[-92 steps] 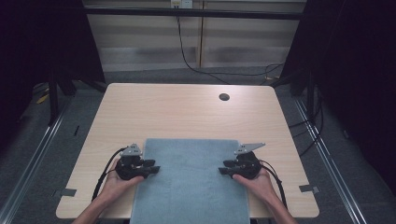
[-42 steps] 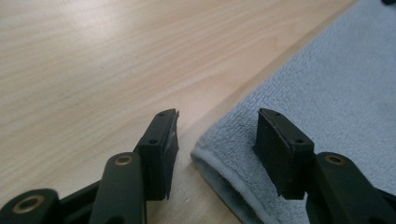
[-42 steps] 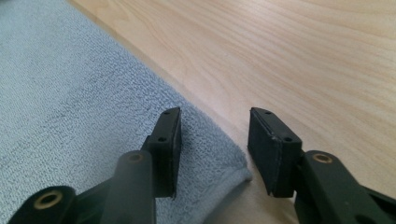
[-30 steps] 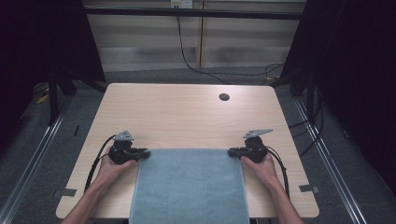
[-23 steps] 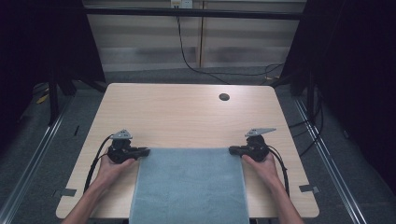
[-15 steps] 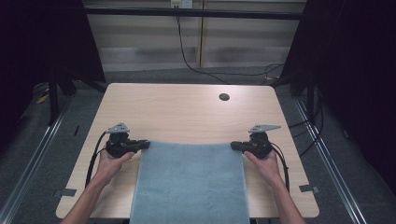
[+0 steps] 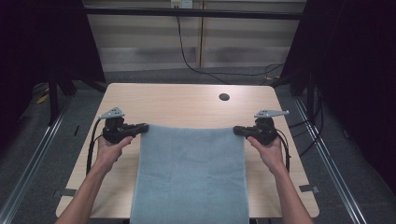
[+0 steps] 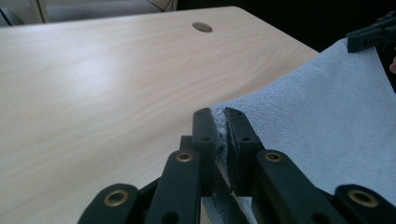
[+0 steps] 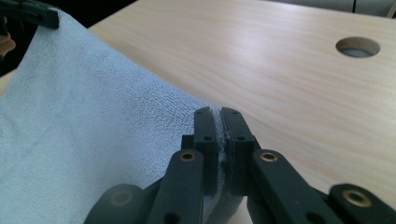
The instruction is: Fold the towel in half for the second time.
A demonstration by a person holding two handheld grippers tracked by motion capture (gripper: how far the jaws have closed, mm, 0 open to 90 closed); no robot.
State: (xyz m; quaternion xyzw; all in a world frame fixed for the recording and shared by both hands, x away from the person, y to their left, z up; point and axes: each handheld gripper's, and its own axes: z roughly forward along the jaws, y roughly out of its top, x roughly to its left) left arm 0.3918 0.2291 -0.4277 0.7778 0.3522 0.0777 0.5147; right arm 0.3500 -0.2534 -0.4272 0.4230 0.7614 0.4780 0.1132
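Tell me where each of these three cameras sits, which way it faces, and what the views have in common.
High view: above the person's side, looking forward and down on the table; both forearms, left gripper and right gripper show.
Left gripper view: rides the left gripper, looking along jaws shut on the towel corner.
Right gripper view: rides the right gripper, jaws shut on the other corner.
Shared: the blue towel, the table's round hole; each gripper view shows the other gripper far off.

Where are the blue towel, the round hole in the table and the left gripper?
blue towel [image 7: 191, 172]: high view, middle of the cloth.
round hole [image 7: 224, 97]: high view, its dark centre.
left gripper [image 8: 220, 122]: left gripper view, between its jaw tips.
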